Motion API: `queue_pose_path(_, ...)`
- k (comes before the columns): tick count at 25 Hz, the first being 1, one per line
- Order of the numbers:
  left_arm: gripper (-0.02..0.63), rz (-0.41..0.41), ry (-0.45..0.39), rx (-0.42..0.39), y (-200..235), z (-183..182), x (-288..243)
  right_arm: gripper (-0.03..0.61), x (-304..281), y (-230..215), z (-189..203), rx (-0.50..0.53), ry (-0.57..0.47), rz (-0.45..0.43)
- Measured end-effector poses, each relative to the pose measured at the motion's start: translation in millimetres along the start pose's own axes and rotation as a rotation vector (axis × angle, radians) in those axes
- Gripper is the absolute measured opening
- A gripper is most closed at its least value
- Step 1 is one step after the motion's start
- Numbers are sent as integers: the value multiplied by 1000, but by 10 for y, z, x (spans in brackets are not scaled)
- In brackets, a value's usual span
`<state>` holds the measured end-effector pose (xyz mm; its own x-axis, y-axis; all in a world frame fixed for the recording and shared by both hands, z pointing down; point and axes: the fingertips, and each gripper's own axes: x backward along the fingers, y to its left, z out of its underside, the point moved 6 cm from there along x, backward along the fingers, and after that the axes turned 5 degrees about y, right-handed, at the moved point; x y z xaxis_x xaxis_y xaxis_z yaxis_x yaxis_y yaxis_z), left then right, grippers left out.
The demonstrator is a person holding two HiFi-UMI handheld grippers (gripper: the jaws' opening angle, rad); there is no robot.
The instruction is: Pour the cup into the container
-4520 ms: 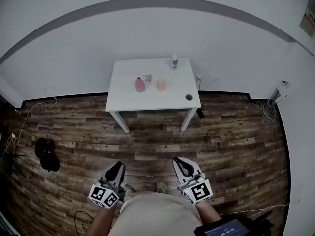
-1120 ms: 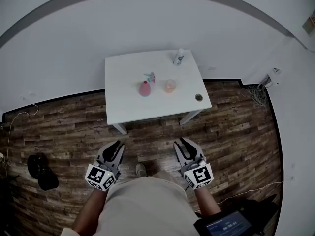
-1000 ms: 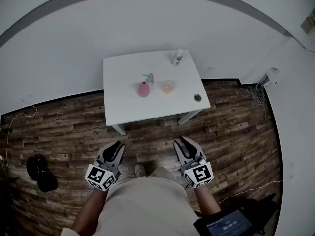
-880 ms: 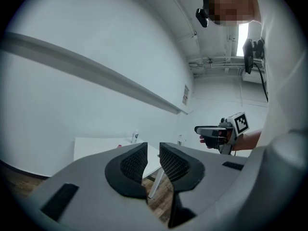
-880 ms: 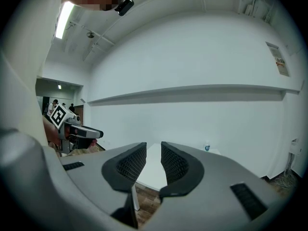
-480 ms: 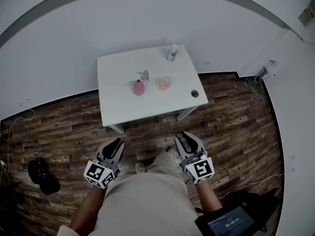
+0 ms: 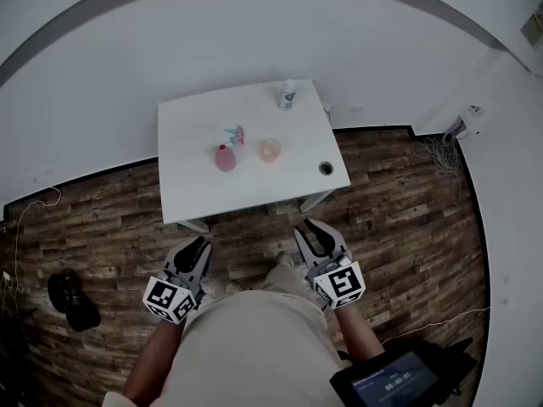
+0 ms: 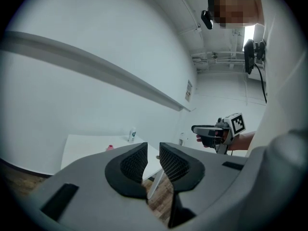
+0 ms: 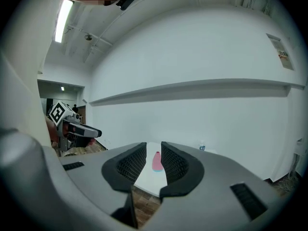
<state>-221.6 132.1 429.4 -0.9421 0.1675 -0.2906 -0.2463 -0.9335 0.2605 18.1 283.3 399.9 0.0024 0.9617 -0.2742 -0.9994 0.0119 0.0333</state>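
Observation:
A white table (image 7: 195,193) stands against the wall ahead. On it are a pink container (image 7: 224,157) and, to its right, a translucent orange cup (image 7: 270,149). Both grippers hang over the wooden floor, short of the table's front edge and touching nothing. My left gripper (image 7: 197,242) has its jaws nearly together with nothing between them. My right gripper (image 7: 307,227) looks the same and is empty too. The right gripper view frames the pink container (image 9: 157,160) between its jaws, far off. The left gripper view shows the table (image 8: 86,146) and the right gripper (image 8: 211,131).
A small bottle (image 7: 288,95) stands at the table's back edge and a dark round item (image 7: 326,168) near its front right corner. A small teal-and-pink object (image 7: 232,134) sits behind the container. A black item (image 7: 68,299) lies on the floor at left. Cables (image 7: 437,151) lie by the right wall.
The table has drawn closer and slid left in the head view as the person walks toward it. Both grippers travel along with their jaws unchanged.

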Motion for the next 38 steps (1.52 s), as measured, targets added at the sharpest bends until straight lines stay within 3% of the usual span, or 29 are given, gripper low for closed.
queue_pose_path(13,69,-69,-8,27,-516,-441,-1013,80,-31,-1088,-31,-20,-13,-100)
queue_pose_path(20,70,-132,-9,55,-826,-376,-1290,80,-4,-1436,74,-7,8,-184)
queue_pose_path(30,69,-175,-22,83,-914,-270,-1376,80,-110,-1560,161,2,25,-256)
queue_pose_path(38,70,-127,-14,71,-488,-386,-1322,80,-344,-1439,-8,10,36,-197)
